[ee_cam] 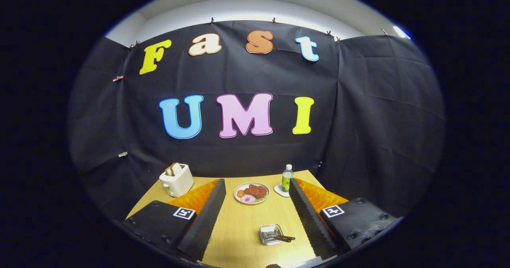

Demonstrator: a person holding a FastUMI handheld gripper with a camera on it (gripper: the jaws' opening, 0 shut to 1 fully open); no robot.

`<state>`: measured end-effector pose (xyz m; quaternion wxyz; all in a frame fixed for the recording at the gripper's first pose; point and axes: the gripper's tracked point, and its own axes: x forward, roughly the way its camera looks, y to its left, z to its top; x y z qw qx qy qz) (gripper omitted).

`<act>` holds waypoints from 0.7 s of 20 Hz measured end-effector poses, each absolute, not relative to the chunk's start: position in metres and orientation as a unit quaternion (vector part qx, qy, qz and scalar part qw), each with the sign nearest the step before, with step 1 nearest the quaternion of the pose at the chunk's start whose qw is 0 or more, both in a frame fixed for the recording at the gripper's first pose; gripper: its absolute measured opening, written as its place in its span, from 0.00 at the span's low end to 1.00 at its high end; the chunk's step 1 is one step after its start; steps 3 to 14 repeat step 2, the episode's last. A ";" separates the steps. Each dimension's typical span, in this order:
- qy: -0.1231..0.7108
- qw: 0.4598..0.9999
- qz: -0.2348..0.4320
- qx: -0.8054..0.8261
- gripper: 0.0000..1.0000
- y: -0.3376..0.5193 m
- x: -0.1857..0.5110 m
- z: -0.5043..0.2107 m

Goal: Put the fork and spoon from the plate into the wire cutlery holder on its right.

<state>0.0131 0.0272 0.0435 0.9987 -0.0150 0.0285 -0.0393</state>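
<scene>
Dark-handled cutlery [285,238] sticks out of the small wire cutlery holder [269,234], lying on the wooden table [239,224] between the gripper's [258,220] wide-spread fingers.

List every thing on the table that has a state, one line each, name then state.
hand-held gripper: open, fingers wide apart, holding nothing.
wire cutlery holder: lies low on the table between the fingers, dark-handled cutlery sticking out of its right side.
plate: beyond the fingers, holding food.
toaster: upright, bread slices standing in its slots.
bottle: upright, capped, on a coaster.
</scene>
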 end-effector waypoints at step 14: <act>0.023 0.998 -0.045 -0.030 1.00 0.017 0.016 0.048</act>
